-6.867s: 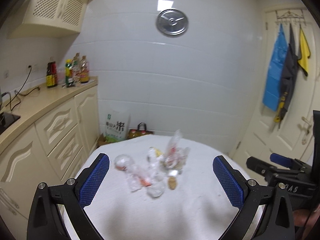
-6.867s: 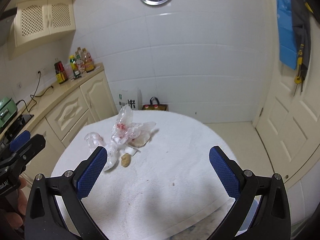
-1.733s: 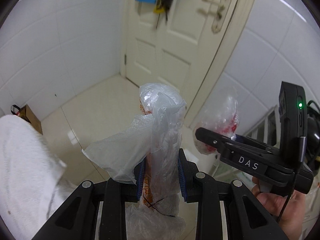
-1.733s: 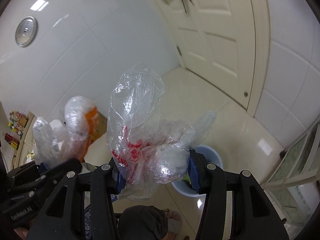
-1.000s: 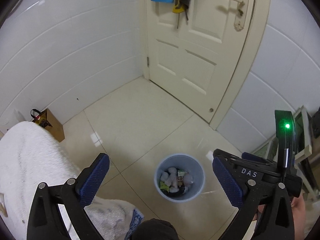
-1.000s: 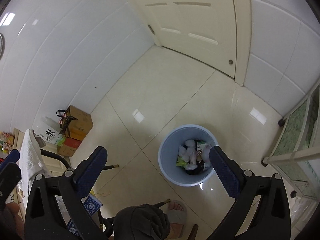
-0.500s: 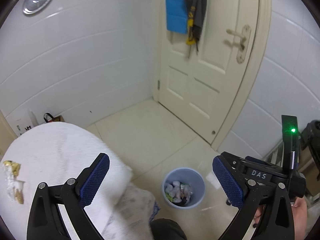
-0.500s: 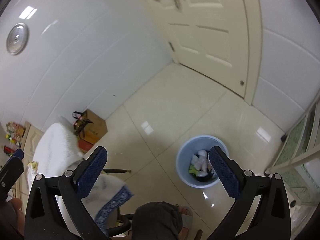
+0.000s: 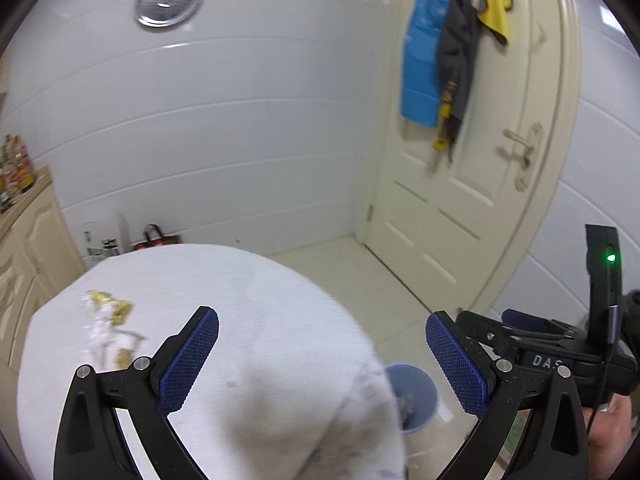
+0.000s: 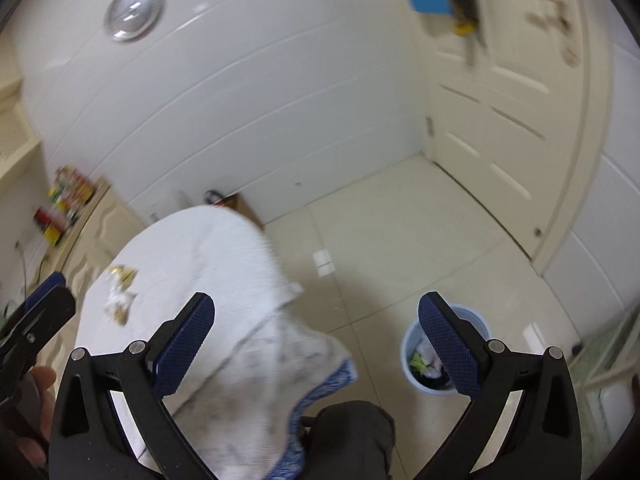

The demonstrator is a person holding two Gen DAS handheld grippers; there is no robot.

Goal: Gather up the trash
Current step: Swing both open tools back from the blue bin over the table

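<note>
The cloth-covered table (image 9: 248,320) carries the remaining scraps of trash (image 9: 106,330) near its far left edge, while the blue bin (image 10: 424,360) stands on the floor well apart. The left gripper (image 9: 320,354) and right gripper (image 10: 316,338) are both spread wide and empty. The small, flimsy scraps could likely slip a pinch, or the cloth snag and drag.

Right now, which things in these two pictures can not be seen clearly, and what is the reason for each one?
- Leftover trash on the table: motion blur in both views; the number of pieces cannot be counted.
- Bin: in the right wrist view one of the right gripper's fingers covers part; in the left wrist view the tablecloth hides most.
- Bottles on the counter: small and blurred.
- Left gripper: open, nothing held.
</note>
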